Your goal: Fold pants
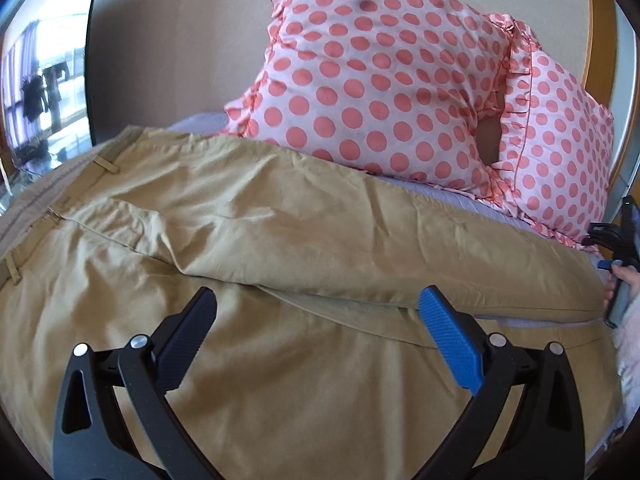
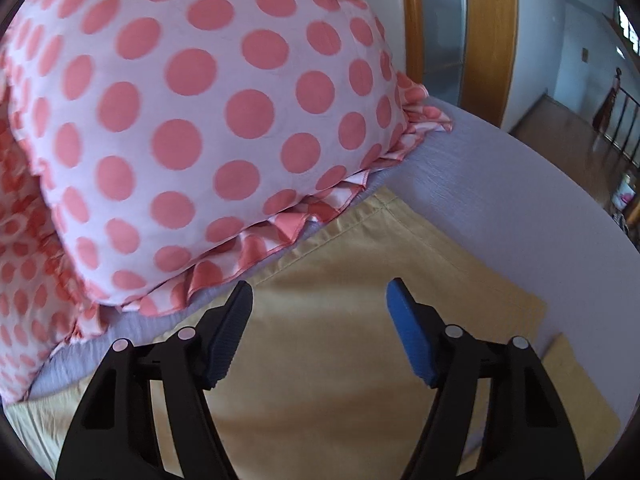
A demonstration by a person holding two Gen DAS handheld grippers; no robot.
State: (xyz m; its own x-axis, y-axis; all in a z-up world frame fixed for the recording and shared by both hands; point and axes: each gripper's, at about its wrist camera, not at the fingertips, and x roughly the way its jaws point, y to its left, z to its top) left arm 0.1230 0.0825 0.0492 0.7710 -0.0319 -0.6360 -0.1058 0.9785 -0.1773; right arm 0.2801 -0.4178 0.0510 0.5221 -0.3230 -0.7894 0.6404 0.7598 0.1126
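Your left hand-held gripper is spread wide and holds nothing; it hovers over the seat of the pants, close to where 1 leg lies folded over the other. Your right hand-held gripper is wide as well, empty, poised above the cuff end of the pants.

The tan pants lie lengthwise across the bed, waistband at your left, cuffs at your right. The upper leg looks roughly laid over the lower one, though a strip of the lower leg shows along the near edge, so the halves are not squarely matched. At the cuffs a second corner peeks out beside the top layer; whether it is the other cuff I cannot say for sure from this angle.

The nearer polka-dot pillow sits just beside the cuff, its ruffle touching or nearly touching the fabric, and a second pillow leans behind the far edge of the legs.

Risks from here: if you pinch only the top layer at either end, the lower leg will drag and the fold will skew. A deep reach on the right could catch the ruffle along with the cuff. Lifting both ends unevenly would pull new creases into the already rumpled thigh area.
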